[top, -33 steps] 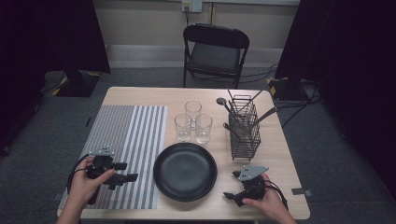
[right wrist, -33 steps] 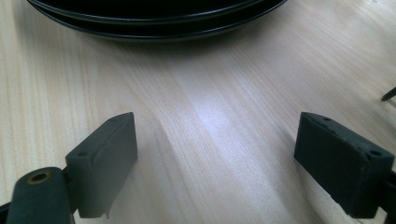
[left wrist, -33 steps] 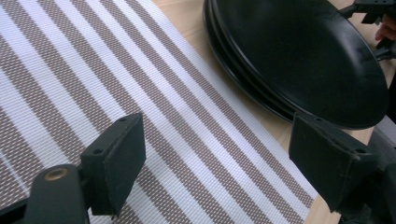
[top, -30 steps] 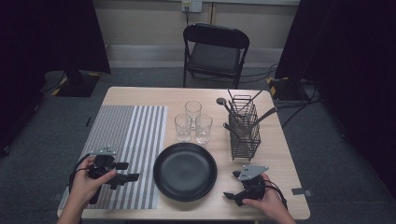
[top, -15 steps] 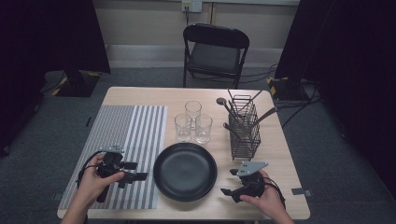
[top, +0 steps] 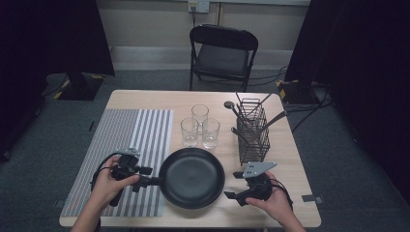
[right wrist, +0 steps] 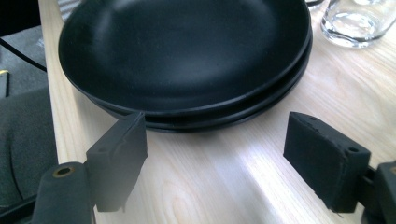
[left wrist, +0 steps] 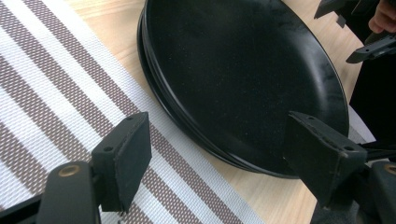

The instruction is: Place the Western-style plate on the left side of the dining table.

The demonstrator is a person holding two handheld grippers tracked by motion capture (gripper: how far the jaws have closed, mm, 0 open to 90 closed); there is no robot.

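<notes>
Both grippers are closing in on the plates (top: 192, 178), a stack of black plates on the table (top: 290, 145) near its front edge, between the striped mat (top: 121, 145) and the wire rack (top: 252, 131). The step in hand looks like the approach for a lift, one gripper on each side of the stack.

The left gripper (top: 147, 182) sits at the stack's left rim, over the mat's edge. In the left gripper view its jaws stand wide, the rim lying between them but touched by neither pad; it holds nothing. The right gripper (top: 233, 195) is just off the stack's right front rim. Its jaws have just been closing a little, yet they are still wide, and in the right gripper view the bare table lies between them, the plates a short way ahead; nothing is held.

The next move probably calls for each gripper to turn so that one pad goes under a rim and one over it, then to pinch. Taking the top plate alone would need a pad eased into the thin gap.

Behind the stack stand three glasses (top: 199, 126), then the rack with its utensils, and a chair (top: 222, 50) beyond the table.

How many plates are stacked is hard to tell: the right gripper view shows at least two rims. The utensils' kinds are too small to name.
</notes>
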